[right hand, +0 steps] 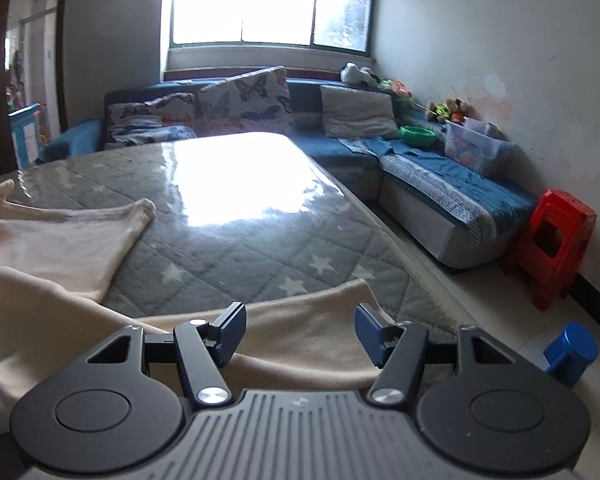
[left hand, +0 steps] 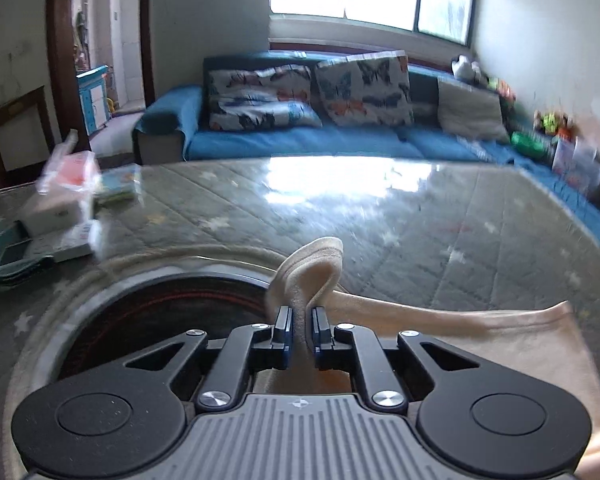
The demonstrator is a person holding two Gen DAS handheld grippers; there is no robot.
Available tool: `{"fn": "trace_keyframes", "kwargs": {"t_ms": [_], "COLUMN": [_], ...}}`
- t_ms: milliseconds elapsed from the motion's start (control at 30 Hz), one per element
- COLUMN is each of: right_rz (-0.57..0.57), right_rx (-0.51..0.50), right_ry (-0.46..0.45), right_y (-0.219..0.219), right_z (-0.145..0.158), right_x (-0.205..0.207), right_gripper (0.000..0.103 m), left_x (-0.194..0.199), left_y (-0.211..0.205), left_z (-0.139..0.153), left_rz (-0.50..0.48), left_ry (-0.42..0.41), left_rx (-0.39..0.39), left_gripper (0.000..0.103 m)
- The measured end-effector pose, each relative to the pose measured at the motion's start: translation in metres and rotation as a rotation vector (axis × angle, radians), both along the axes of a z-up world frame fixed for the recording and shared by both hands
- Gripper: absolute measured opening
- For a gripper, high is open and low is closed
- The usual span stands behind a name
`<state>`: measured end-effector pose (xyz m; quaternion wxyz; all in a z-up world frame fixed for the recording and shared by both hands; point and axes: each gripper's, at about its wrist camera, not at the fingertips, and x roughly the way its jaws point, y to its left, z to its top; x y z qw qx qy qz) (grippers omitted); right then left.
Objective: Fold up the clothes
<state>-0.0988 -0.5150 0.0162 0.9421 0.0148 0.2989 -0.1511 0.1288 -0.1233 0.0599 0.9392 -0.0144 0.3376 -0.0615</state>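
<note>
Pinching a fold of the beige cloth [left hand: 308, 276] at lower centre, the left gripper [left hand: 299, 328] is clamped; the right gripper [right hand: 300, 336] hangs apart above the cloth.

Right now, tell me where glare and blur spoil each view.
Left wrist: window glare washes the table centre, and motion blur smears the clutter at left and the toys at right. Right wrist: sharp, but a larger glare patch whites out the far table; the cloth under the right gripper reads clearly.

Both wrist views look low across the table [left hand: 380, 216] toward the sofa [right hand: 440, 184] and window [right hand: 260, 0]
</note>
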Motion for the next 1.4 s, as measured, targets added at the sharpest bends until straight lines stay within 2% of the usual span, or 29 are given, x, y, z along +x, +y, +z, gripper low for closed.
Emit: {"fn": "trace_keyframes", "kwargs": {"t_ms": [100, 267, 500, 600, 767, 867, 933, 967, 1067, 1200, 1333, 1400], "right_rz": [0.054, 0.243, 0.509, 0.548, 0.553, 0.550, 0.554, 0.556, 0.572, 0.592, 0.604, 0.606], "right_rx": [-0.003, 0.003, 0.056, 0.011, 0.011, 0.030, 0.050, 0.060, 0.091, 0.121, 0.141, 0.146], "right_ry": [-0.012, -0.025, -0.008, 0.002, 0.027, 0.047, 0.062, 0.069, 0.104, 0.146, 0.177, 0.188], "right_y": [0.008, 0.039, 0.096, 0.111, 0.119, 0.115, 0.114, 0.114, 0.118, 0.130, 0.144, 0.150], "right_z": [0.009, 0.029, 0.040, 0.039, 0.040, 0.040, 0.040, 0.041, 0.036, 0.027, 0.016, 0.011], "right_x": [0.000, 0.003, 0.016, 0.021, 0.033, 0.052, 0.068, 0.076, 0.110, 0.150, 0.183, 0.199], "right_gripper": [0.062, 0.062, 0.062, 0.062, 0.062, 0.060, 0.059, 0.057, 0.054, 0.046, 0.043, 0.042], "left_x": [-0.026, -0.071, -0.091, -0.096, -0.098, -0.093, -0.085, -0.078, -0.056, -0.025, 0.003, 0.012], "left_y": [0.021, 0.056, 0.088, 0.096, 0.108, 0.104, 0.097, 0.093, 0.084, 0.085, 0.092, 0.092], "left_z": [0.018, 0.040, 0.034, 0.026, 0.013, 0.011, 0.009, 0.007, -0.001, -0.011, -0.021, -0.027], "left_rz": [0.024, 0.032, 0.083, 0.104, 0.133, 0.127, 0.117, 0.118, 0.139, 0.185, 0.244, 0.262], "left_ry": [-0.041, -0.097, -0.064, -0.062, -0.022, -0.017, -0.006, -0.001, 0.022, 0.072, 0.135, 0.161], "left_rx": [-0.046, -0.085, -0.071, -0.035, -0.051, -0.067, -0.072, -0.067, -0.063, -0.102, -0.125, -0.098], "left_gripper": [0.011, 0.011, 0.013, 0.013, 0.013, 0.018, 0.043, 0.045, 0.045, 0.045, 0.045, 0.044]}}
